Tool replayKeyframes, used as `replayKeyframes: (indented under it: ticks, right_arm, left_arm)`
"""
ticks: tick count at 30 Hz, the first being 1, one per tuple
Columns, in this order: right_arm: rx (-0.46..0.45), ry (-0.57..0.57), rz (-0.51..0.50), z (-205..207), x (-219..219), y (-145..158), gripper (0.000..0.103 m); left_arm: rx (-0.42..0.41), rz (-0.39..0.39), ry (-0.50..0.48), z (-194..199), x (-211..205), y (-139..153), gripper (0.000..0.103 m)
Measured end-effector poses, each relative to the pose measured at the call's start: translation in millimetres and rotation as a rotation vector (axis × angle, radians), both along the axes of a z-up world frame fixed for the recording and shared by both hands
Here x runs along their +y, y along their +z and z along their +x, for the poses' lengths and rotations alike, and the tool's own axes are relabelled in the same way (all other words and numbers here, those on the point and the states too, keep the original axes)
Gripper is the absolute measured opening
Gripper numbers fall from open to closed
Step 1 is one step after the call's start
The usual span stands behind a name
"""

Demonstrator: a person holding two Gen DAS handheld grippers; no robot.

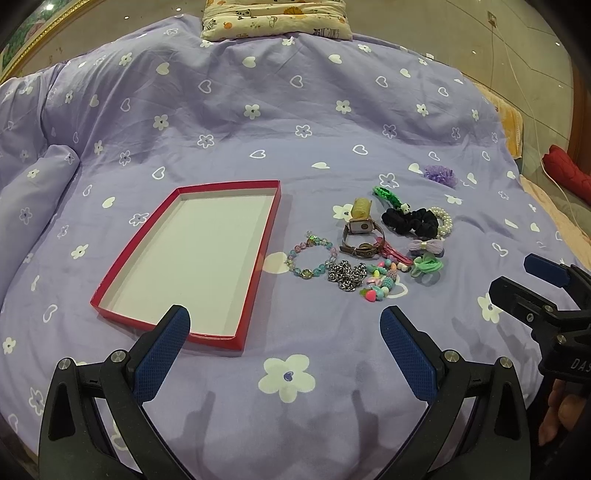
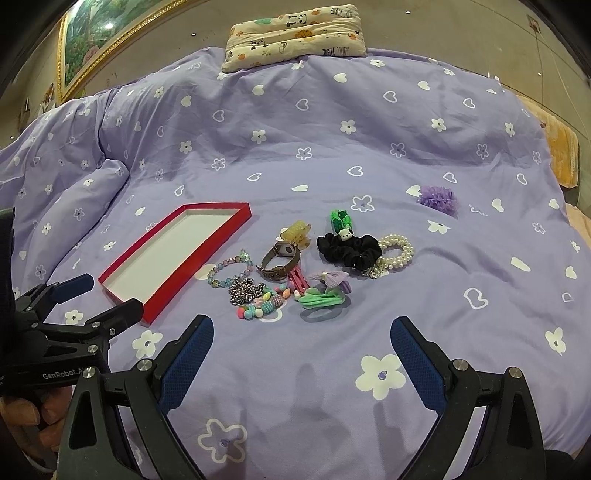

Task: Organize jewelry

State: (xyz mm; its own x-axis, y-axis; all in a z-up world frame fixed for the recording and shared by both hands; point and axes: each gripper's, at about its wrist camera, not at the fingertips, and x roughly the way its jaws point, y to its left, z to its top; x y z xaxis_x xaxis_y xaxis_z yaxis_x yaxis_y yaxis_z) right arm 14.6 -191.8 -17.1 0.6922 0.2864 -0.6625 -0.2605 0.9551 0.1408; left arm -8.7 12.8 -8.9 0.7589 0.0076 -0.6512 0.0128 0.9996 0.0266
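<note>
Work surface: one lilac quilt, soft cotton, creased, printed with white flowers and hearts. One cream pillow with an animal print lies at its far edge.

Container: one shallow rectangular tray, red card walls, white floor, nothing in it. It lies flat on the quilt, left of the jewelry.

Jewelry, loose in a cluster just right of the tray, not touching it:
- one bracelet of glassy pastel beads, nearest the tray;
- one steel chain, coiled, touching that bracelet;
- one string of candy-coloured plastic beads;
- one watch, pale face, brown strap with buckle;
- one yellow ribbed clip;
- one pink hair clip;
- one black scrunchie, gathered cloth, with a small panda charm;
- one green braided band;
- one pearl bracelet;
- one lilac bow;
- one green elastic tie.
One purple ruffled flower lies well apart, farther back.

Tools: two. Left gripper, black frame, blue cross-hatched pads, jaws spread wide, holding nothing; one fingertip overlaps the tray's near edge in the left view, contact not determinable. Right gripper, same build, jaws spread wide, holding nothing, above bare quilt near the cluster.
</note>
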Motion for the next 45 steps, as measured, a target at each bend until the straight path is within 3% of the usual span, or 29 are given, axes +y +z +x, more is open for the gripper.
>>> replayKeyframes:
  ticks: [10, 21, 32, 45]
  right_arm:
    - [0.014, -0.001, 0.003, 5.9, -4.0, -3.7, 0.098]
    - [0.059, -0.026, 0.038, 42.7, -22.4, -7.8, 0.093]
    - [0.172, -0.042, 0.073, 115.3, -33.3, -31.5, 0.063]
    - [0.283, -0.058, 0.064, 182.8, -40.4, -72.3, 0.039]
  left_arm:
    - [0.028, -0.004, -0.019, 8.0, -3.4, -2.8, 0.103]
    - [0.105, -0.045, -0.078, 59.5, -5.0, -1.6, 0.087]
    - [0.216, -0.058, -0.192, 134.6, -27.3, -12.4, 0.065]
    - [0.311, -0.015, -0.277, 203.3, -54.0, -51.1, 0.061]
